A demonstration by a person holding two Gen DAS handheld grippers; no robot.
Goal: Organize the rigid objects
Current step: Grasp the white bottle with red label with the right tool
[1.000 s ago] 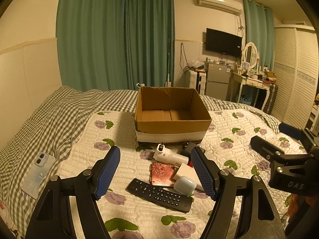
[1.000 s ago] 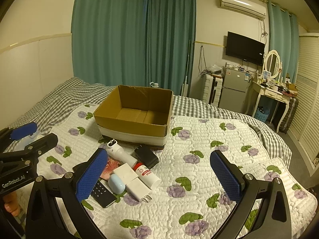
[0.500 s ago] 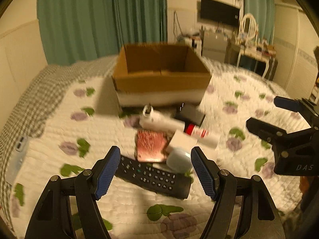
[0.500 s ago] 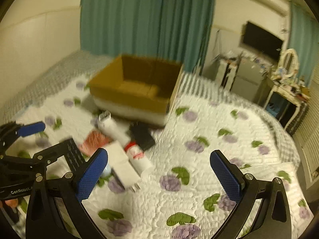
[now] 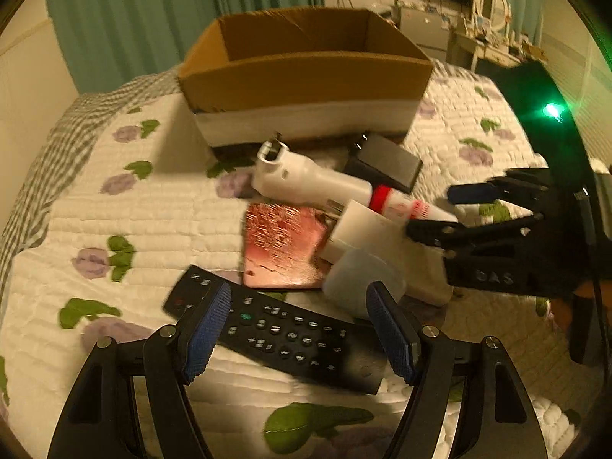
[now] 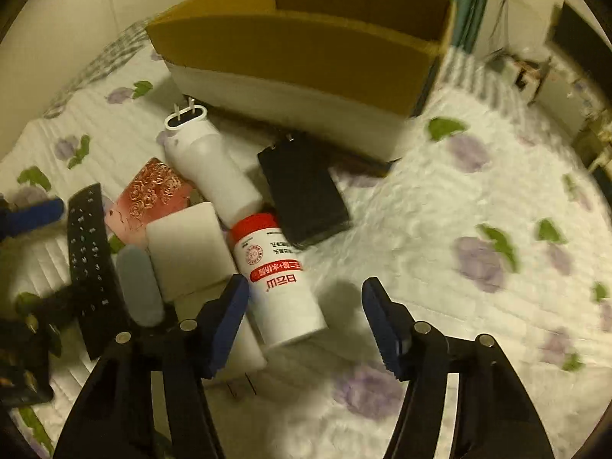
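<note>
An open cardboard box (image 5: 302,65) stands on the quilt behind a pile of items. In the left wrist view lie a black remote (image 5: 275,329), a pink card (image 5: 285,252), a white shaver (image 5: 306,179), a white block (image 5: 367,229) and a pale blue case (image 5: 363,279). My left gripper (image 5: 298,329) is open just above the remote. My right gripper (image 6: 304,321) is open, low over a white bottle with a red cap (image 6: 277,279); it also shows in the left wrist view (image 5: 440,206). A black adapter (image 6: 304,197) lies beside the bottle.
The floral quilt (image 6: 478,260) stretches to the right of the pile. A checked sheet (image 5: 46,176) borders the quilt on the left. Furniture (image 5: 485,26) stands behind the bed.
Both grippers have moved down and forward toward the pile. The left one now hangs over the remote, the right one over the red-capped bottle. Both stay open.
</note>
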